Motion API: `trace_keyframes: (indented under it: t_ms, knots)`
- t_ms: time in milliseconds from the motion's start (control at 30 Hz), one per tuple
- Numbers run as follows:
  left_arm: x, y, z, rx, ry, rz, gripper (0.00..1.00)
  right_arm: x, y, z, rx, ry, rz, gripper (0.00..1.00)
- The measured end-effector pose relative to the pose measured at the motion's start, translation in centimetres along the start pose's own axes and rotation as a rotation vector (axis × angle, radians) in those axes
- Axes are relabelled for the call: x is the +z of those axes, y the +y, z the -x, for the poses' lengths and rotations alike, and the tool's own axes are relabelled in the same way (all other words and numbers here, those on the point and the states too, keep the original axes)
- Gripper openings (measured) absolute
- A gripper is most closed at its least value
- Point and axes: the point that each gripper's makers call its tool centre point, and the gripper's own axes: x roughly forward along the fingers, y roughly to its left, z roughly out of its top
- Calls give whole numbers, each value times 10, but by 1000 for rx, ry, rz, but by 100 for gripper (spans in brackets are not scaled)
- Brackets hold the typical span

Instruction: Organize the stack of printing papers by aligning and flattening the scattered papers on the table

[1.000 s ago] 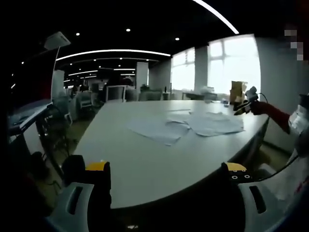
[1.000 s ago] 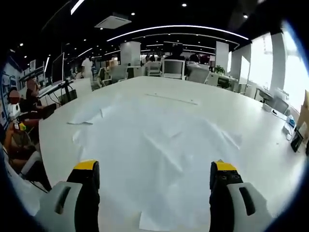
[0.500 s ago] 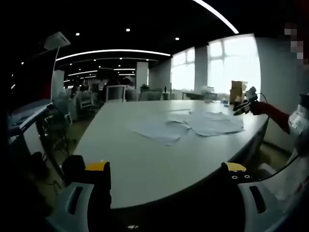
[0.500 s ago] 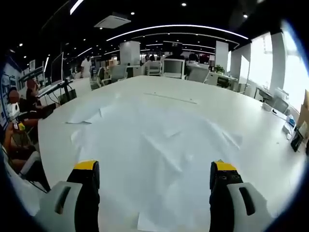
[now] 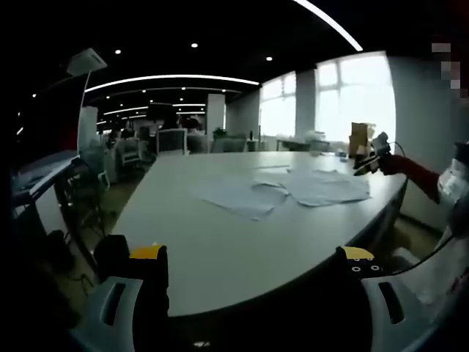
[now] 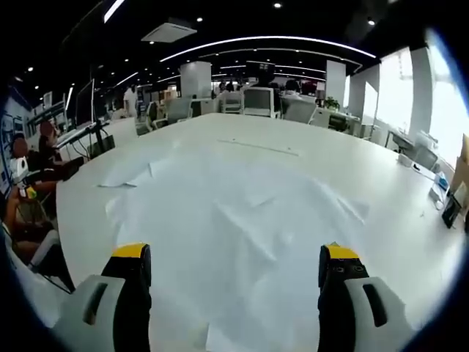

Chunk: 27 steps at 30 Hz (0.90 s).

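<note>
In the left gripper view, the left gripper point(image 5: 253, 268) is hovering at the near edge of the white tabletop point(image 5: 220, 253), fingers spread and gripping nothing, while the scattered papers point(image 5: 286, 189) are lying well apart from it in the centre right of the frame, with the right gripper point(image 5: 372, 155) showing at the right beyond them. The right gripper view is looking down from close above the papers point(image 6: 242, 227), which are spreading, creased and overlapping, across the middle and lower frame between its own spread, empty fingers point(image 6: 133, 253)
</note>
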Motion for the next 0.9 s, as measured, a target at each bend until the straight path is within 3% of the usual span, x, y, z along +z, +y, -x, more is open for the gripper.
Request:
trace_keyframes:
  t_ms: [900]
  knots:
    - [-1,1,-1,-1,2,0,97,-3,-2,-5,-4,6,-2,90]
